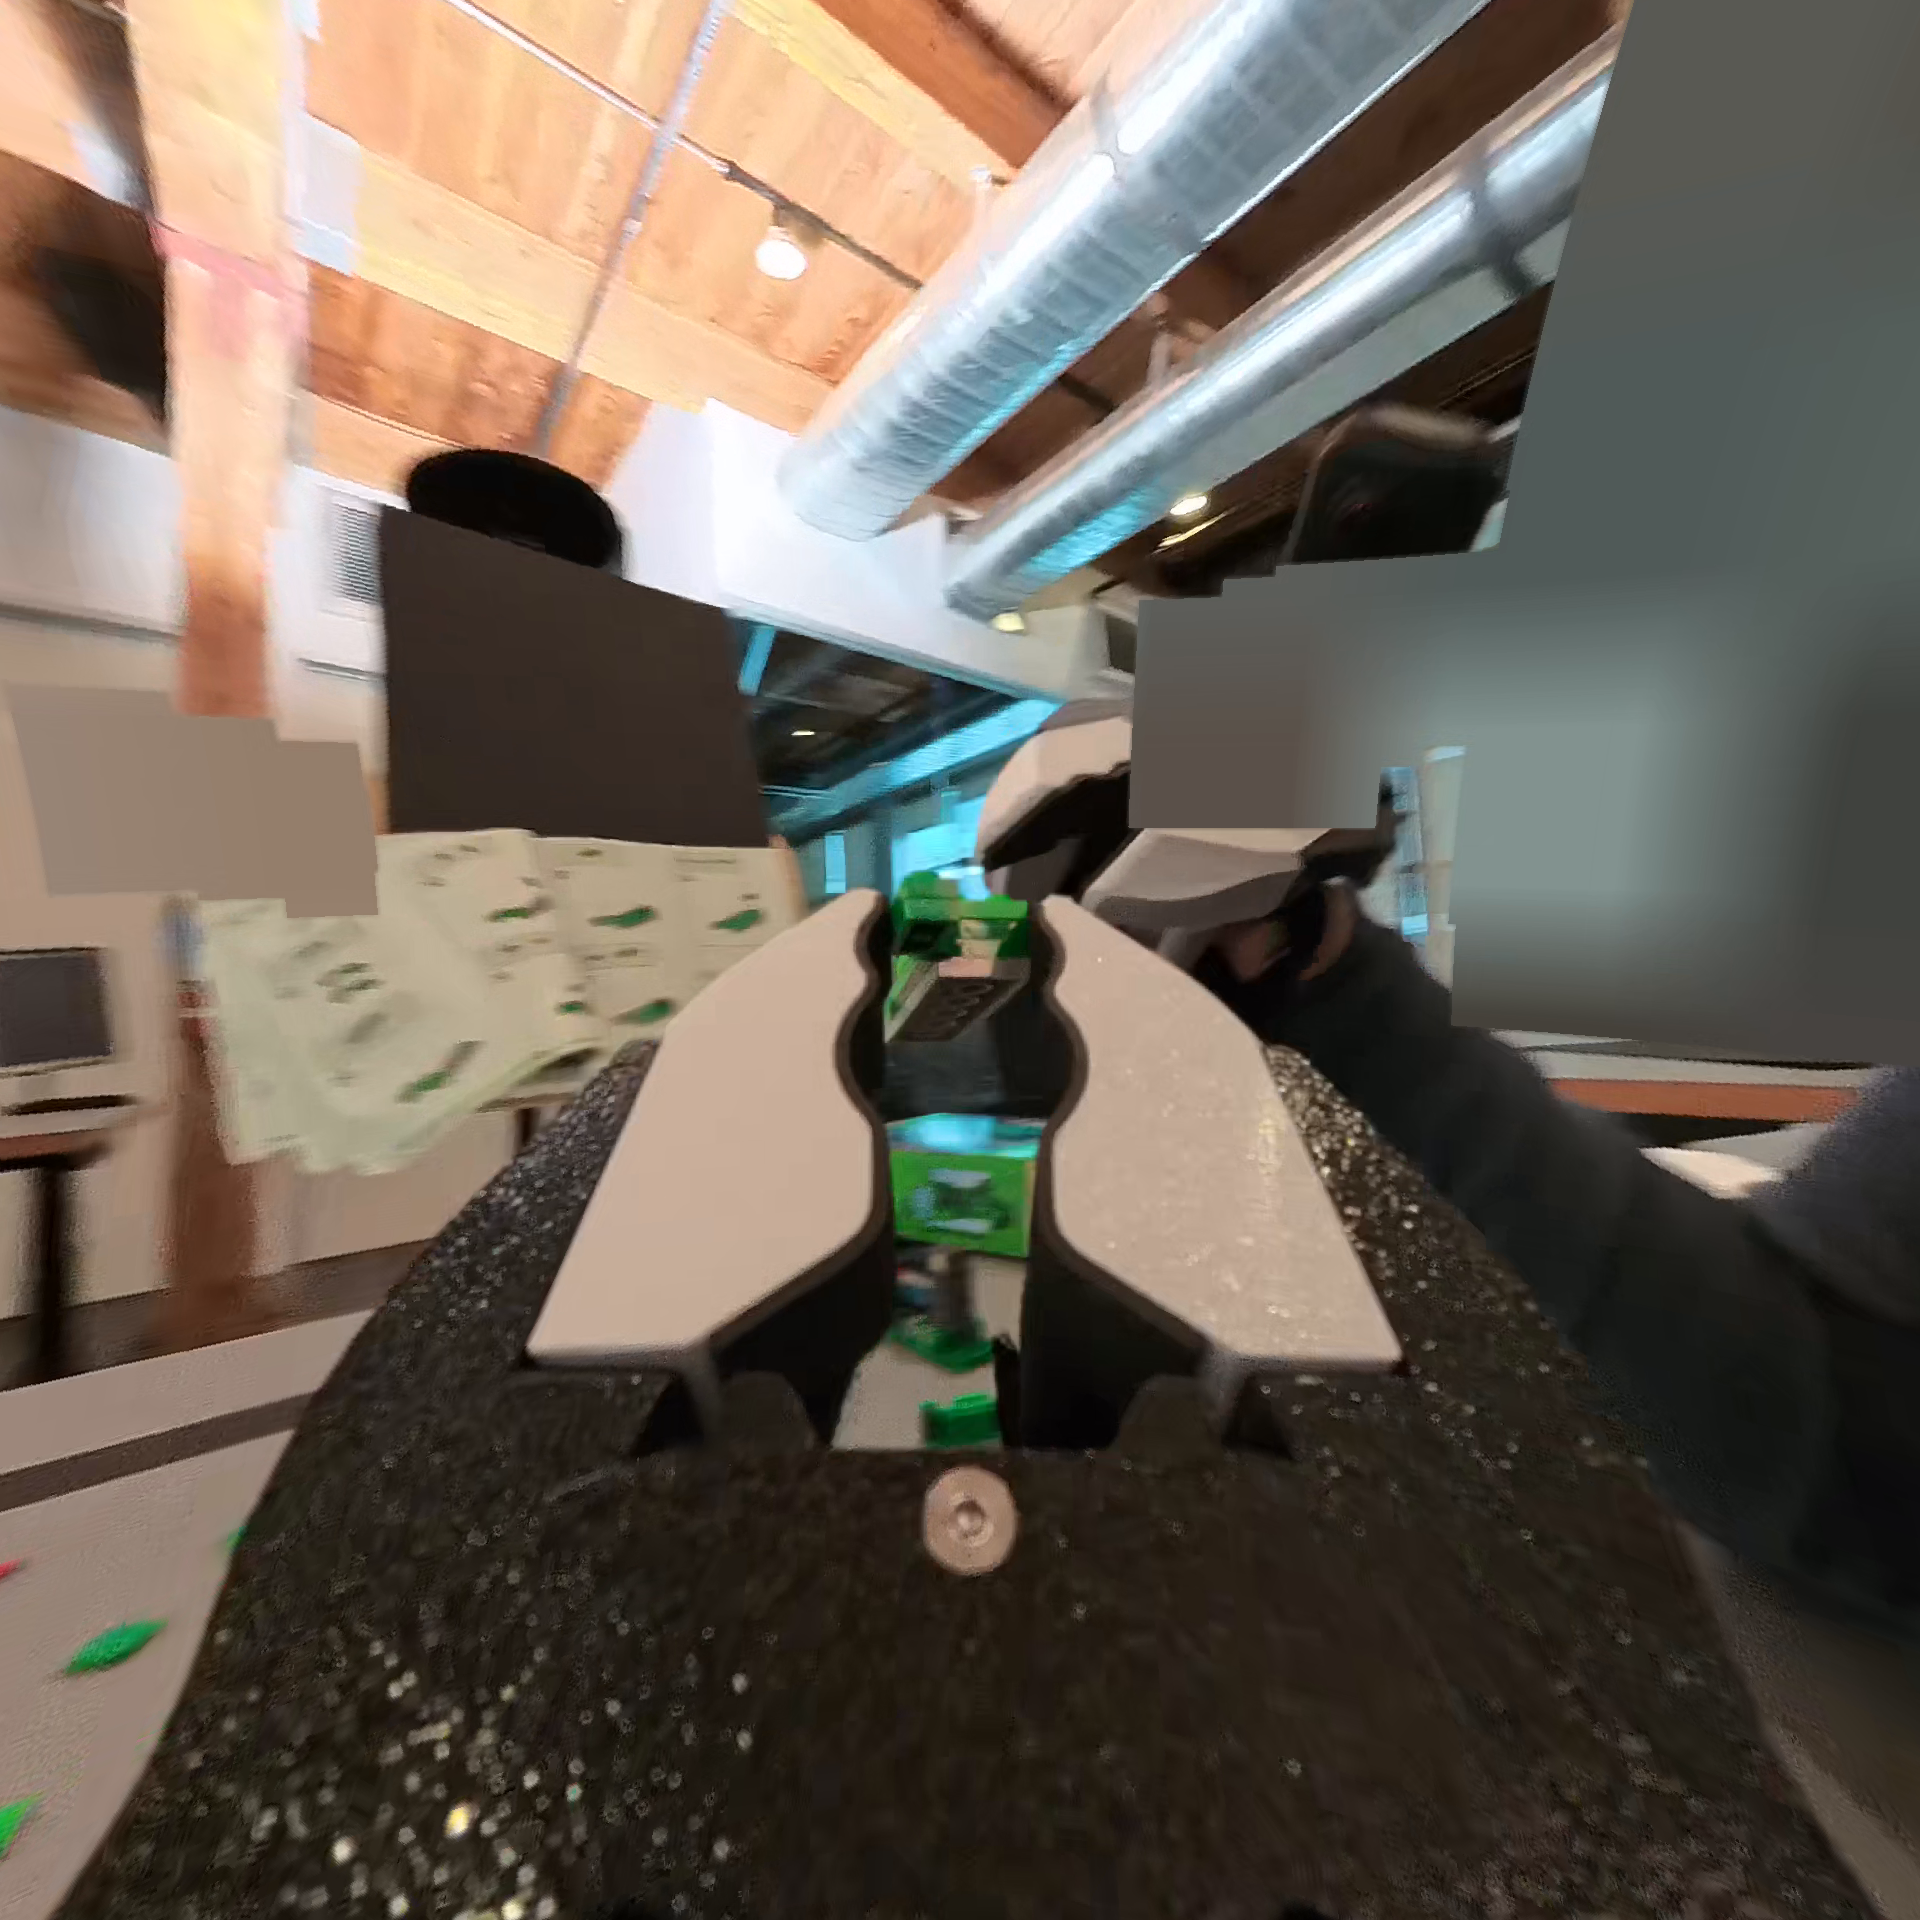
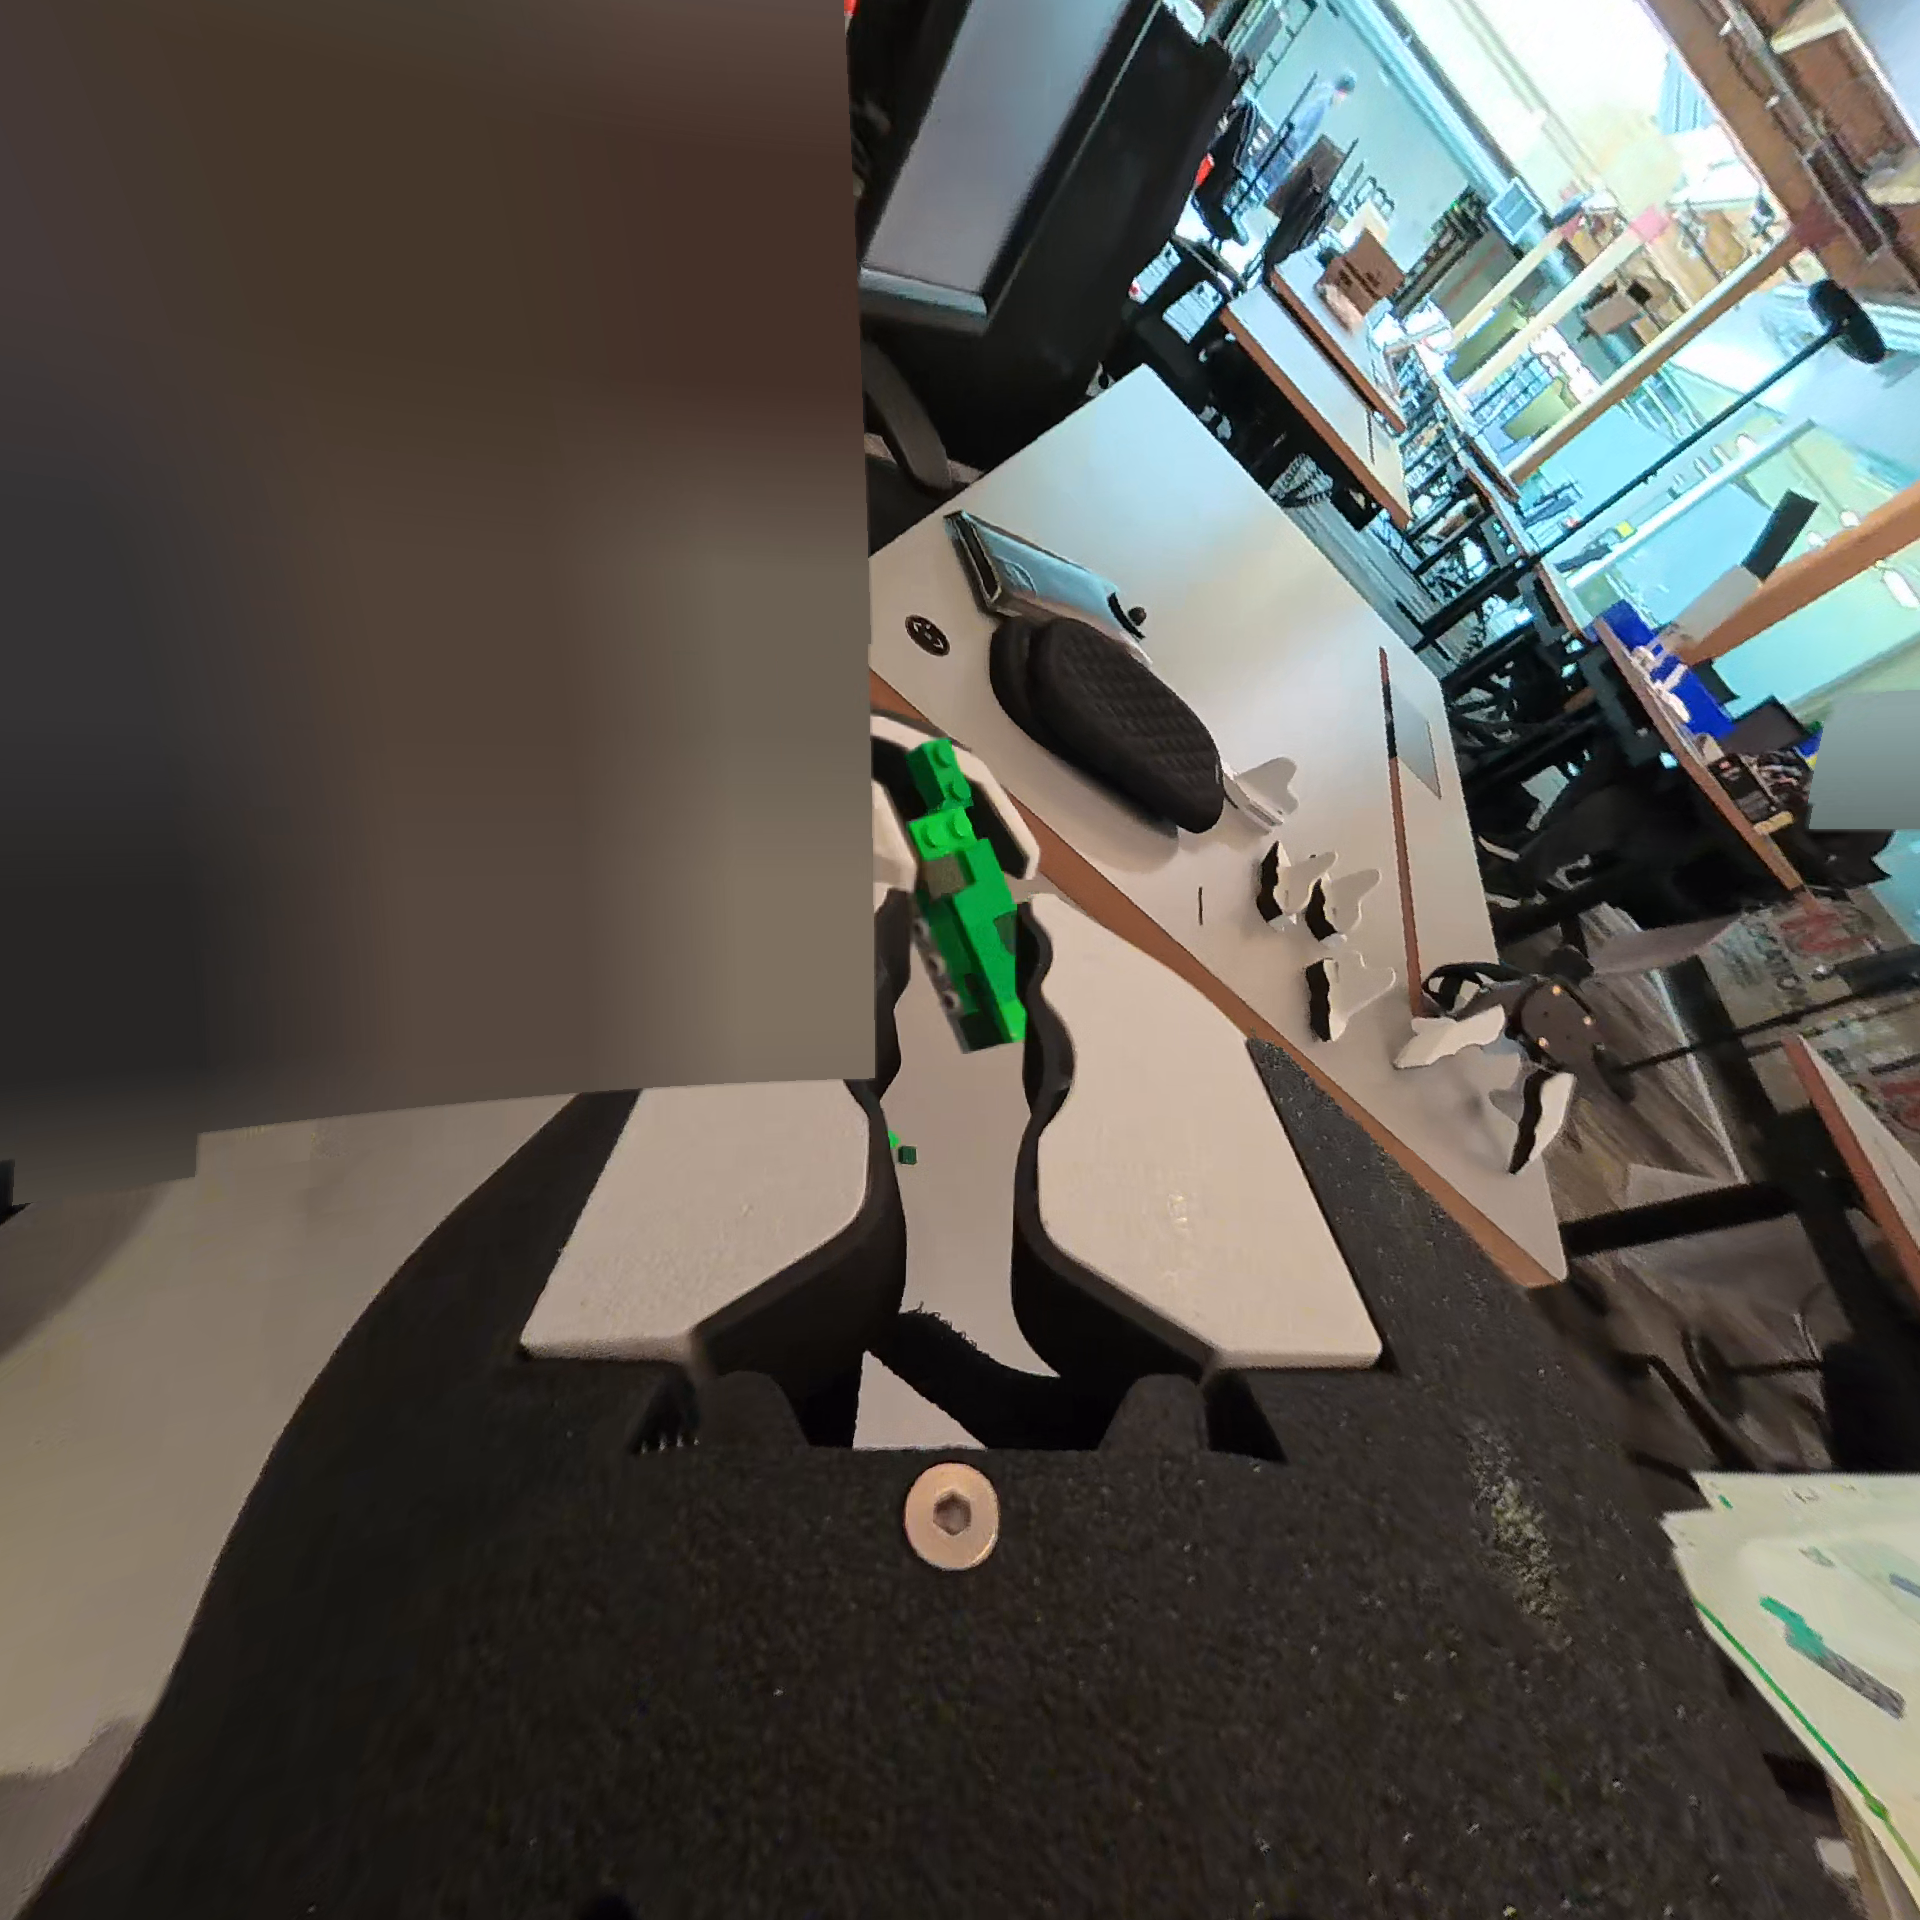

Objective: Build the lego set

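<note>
A green and grey lego assembly [image 1: 956, 961] is held up in the air between both grippers. My left gripper [image 1: 964, 935] is shut on it, with the black pads pressing on both of its sides. In the right wrist view the same assembly [image 2: 961, 914] sits between my right gripper's [image 2: 956, 997] narrowed jaws and touches the right pad. A patch hides most of that gripper's left finger. The right gripper [image 1: 1174, 883], held by a dark-gloved hand, also shows in the left wrist view, reaching the assembly from the right.
An open instruction booklet [image 1: 468, 987] stands at the left, and its corner shows in the right wrist view [image 2: 1818, 1662]. A green box [image 1: 961, 1184] and loose green pieces [image 1: 961, 1418] lie on the white table [image 1: 156, 1507]. A far desk holds a black oval case [image 2: 1112, 727] and spare white fingers [image 2: 1340, 904]. Less than 4 cm separates the two grippers' tips.
</note>
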A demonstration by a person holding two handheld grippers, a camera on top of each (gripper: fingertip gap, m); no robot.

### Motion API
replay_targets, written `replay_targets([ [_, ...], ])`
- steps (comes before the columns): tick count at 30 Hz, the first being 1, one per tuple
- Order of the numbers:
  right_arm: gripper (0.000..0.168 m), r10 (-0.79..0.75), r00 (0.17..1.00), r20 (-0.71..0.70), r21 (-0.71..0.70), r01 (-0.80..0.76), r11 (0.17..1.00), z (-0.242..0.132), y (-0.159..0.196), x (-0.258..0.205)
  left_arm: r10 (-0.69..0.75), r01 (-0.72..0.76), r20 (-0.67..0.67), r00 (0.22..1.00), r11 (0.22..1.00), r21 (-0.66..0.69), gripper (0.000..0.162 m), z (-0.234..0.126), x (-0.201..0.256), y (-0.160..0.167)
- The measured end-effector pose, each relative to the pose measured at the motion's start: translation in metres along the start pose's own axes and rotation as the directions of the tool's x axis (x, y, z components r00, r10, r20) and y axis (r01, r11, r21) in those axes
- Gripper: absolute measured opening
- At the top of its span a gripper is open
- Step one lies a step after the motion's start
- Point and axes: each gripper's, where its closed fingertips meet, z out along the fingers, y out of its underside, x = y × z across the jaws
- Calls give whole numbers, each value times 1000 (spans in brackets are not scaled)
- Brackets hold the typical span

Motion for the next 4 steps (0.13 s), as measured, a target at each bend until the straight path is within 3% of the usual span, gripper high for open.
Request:
replay_targets([
  [4,18,5,998,58,75,-10,997,-8,-9,-8,-193,198,-179,965,980,9,24,3,16,-8],
])
